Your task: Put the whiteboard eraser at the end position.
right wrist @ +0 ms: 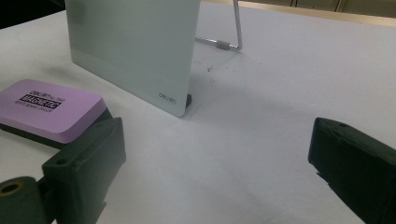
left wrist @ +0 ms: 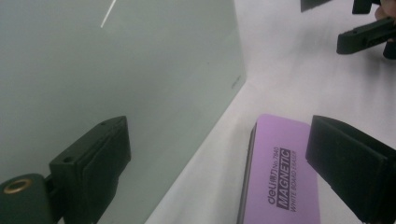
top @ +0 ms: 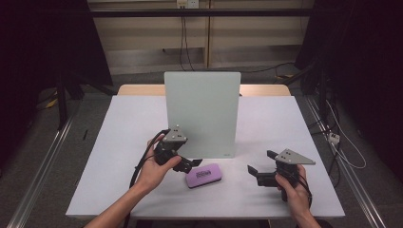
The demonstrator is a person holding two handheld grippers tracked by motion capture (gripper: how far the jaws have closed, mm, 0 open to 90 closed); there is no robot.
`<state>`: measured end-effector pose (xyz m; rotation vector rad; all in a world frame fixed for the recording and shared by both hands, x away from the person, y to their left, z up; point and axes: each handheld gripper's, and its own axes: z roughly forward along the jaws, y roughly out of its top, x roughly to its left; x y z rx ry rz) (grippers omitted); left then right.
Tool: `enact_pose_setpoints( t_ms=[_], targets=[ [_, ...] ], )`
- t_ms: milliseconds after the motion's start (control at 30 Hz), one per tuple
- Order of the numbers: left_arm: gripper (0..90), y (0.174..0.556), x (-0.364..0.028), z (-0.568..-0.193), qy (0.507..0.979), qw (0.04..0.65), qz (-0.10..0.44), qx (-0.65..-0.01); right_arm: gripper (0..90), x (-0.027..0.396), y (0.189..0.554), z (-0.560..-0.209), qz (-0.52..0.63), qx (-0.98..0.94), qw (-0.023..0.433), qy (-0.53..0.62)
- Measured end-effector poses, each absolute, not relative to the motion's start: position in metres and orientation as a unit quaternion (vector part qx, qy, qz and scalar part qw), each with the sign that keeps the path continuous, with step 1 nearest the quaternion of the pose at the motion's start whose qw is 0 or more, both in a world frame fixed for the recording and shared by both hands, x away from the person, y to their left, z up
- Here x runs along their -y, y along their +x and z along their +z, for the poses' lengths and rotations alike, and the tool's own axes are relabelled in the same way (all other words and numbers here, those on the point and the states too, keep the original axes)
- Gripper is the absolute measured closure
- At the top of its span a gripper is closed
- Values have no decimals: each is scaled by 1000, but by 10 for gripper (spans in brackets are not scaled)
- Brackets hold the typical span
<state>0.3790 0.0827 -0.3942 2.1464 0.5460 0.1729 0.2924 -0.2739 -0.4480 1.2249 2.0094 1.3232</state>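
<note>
Eraser looks just released: purple magnetic whiteboard eraser (top: 204, 175) lies flat on the surface just in front of the standing whiteboard (top: 202, 111), left tongs (top: 192, 164) apart above it, probably clear, right tongs (top: 262, 167) apart and idle; next, back the left off.

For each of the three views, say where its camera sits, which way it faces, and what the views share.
High view: above the person's side, facing forward and down on the table; both hands and forearms show.
Left gripper view: on the left claw, open, facing the whiteboard and eraser.
Right gripper view: on the right claw, open, low over the table, facing the whiteboard's corner.
All three share whiteboard and eraser.
</note>
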Motion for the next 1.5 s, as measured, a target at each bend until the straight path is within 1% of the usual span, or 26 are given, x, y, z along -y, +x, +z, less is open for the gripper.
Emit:
enact_pose_setpoints(
  t_ms=[133, 200, 333, 400, 467, 567, 900, 1300, 1500],
  targets=[
    [65, 377, -89, -391, 865, 443, 84, -221, 41, 274, 293, -448, 479, -725, 220, 443],
    [65, 376, -92, -389, 858, 451, 90, -227, 41, 274, 293, -448, 478, -726, 220, 443],
    [63, 376, -103, -384, 846, 460, 125, -240, 41, 274, 293, -448, 476, -727, 220, 443],
    [62, 375, -107, -385, 836, 474, 121, -248, 41, 273, 293, -448, 477, -727, 219, 443],
    [62, 375, -112, -385, 837, 472, 124, -249, 41, 273, 293, -448, 476, -728, 219, 443],
    [64, 375, -121, -389, 822, 493, 105, -265, 41, 274, 293, -448, 476, -727, 218, 444],
    [61, 371, -148, -393, 810, 485, 139, -298, 41, 271, 294, -449, 476, -728, 218, 443],
    [61, 357, -179, -401, 806, 471, 163, -319, 42, 271, 293, -449, 475, -728, 219, 443],
    [61, 349, -191, -401, 801, 463, 187, -331, 42, 272, 292, -449, 473, -727, 220, 446]
  ],
)
